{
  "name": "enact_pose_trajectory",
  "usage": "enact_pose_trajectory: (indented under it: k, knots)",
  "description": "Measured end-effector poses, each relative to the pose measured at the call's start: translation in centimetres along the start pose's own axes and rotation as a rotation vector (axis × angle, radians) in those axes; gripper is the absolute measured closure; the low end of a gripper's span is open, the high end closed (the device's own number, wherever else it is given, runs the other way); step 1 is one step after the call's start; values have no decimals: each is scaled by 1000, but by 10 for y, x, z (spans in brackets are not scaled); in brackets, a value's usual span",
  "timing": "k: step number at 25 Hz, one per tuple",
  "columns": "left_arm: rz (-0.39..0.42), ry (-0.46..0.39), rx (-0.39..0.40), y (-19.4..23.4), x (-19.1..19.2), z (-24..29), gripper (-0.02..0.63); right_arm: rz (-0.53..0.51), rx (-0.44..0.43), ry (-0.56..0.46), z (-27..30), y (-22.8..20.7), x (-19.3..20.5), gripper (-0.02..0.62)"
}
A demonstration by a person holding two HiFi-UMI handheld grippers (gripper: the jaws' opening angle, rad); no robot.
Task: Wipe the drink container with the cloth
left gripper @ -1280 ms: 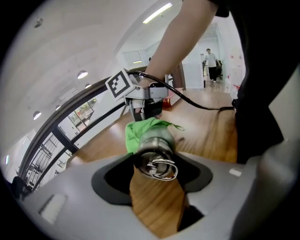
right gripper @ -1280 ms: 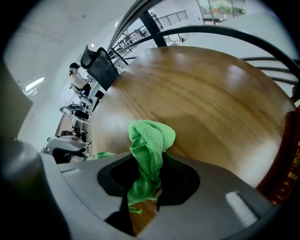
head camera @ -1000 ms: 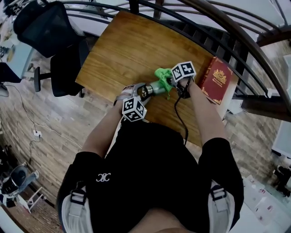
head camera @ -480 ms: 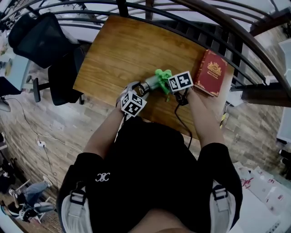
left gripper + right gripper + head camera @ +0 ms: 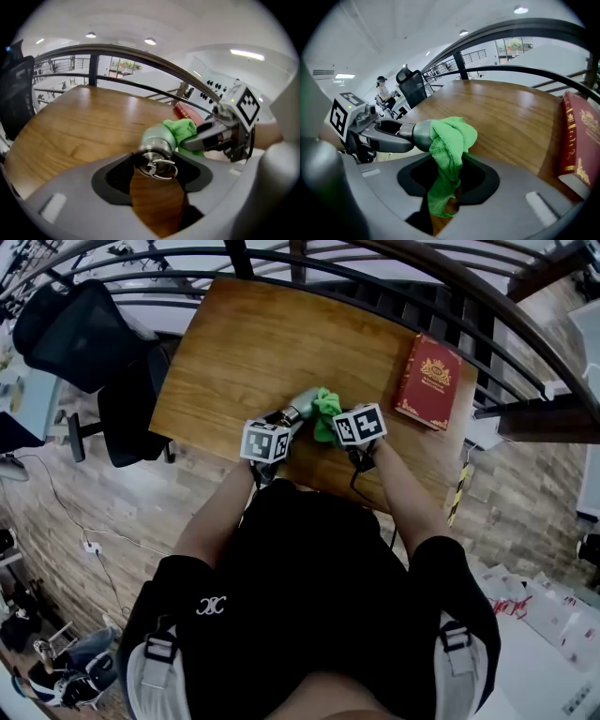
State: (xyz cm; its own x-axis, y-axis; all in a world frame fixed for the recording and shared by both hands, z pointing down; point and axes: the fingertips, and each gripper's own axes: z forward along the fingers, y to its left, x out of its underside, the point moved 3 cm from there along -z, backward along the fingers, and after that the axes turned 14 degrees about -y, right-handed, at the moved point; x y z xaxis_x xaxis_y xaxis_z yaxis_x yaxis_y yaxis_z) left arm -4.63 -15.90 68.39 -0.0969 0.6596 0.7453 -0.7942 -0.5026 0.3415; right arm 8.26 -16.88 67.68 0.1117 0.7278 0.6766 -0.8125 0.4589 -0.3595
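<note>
Wooden table (image 5: pixel 262 343), brown, rounded far edge: carrying everything below, with a dark metal railing (image 5: pixel 450 296) curving behind its far edge.

Black office chair (image 5: pixel 70 320): standing on the floor beyond the table's left edge.

Red hardcover book (image 5: pixel 429 381), gilt ornament on the cover: lying flat at the table's far right corner, well apart from the work.

Left gripper (image 5: pixel 284 418) (image 5: pixel 157 171): jaws pressing in on the steel cap end of the drink container, a small wire ring showing between them; holding the container roughly level near the middle of the table's near edge.

Right gripper (image 5: pixel 330 427) (image 5: pixel 447 183): jaws pinching a green terry cloth, whose lower tail is hanging down between them; its upper folds are lying against the container's far end.

Hard to make out: whether the container is touching the tabletop; much of its body is sitting under the cloth and the grippers in the head view.

Drink container (image 5: pixel 298 407) (image 5: pixel 157 140) (image 5: pixel 419 133), pale green metal bottle with a steel cap: showing a smooth rounded shoulder and no visible marks.

Green terry cloth (image 5: pixel 325 413) (image 5: pixel 185 129) (image 5: pixel 450 140): bunching in soft folds and wrapping over the bottle's end.
</note>
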Motion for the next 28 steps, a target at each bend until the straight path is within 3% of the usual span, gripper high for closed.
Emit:
enact_pose_trajectory:
  k: [6,10,15,19,25,28]
  knots:
    - [-171,7,-49,9,0,-7,295,31,-70,-33,3,30,9,485]
    - [-211,2,-49,12,1,-10,295,-6,-129,-21,4,51,9,485]
    - [-162,11,-52,12,0,-10,296,-11,-196,6,4,64,14,485]
    - [-147,14,-53,12,0,-10,296,-13,-169,0,4,54,12,483]
    - [52,40,-41,5,-2,-11,296,36,-59,-47,0,26,2,485]
    - [167,50,-27,2,1,-8,296,44,-56,-79,-4,25,-8,485]
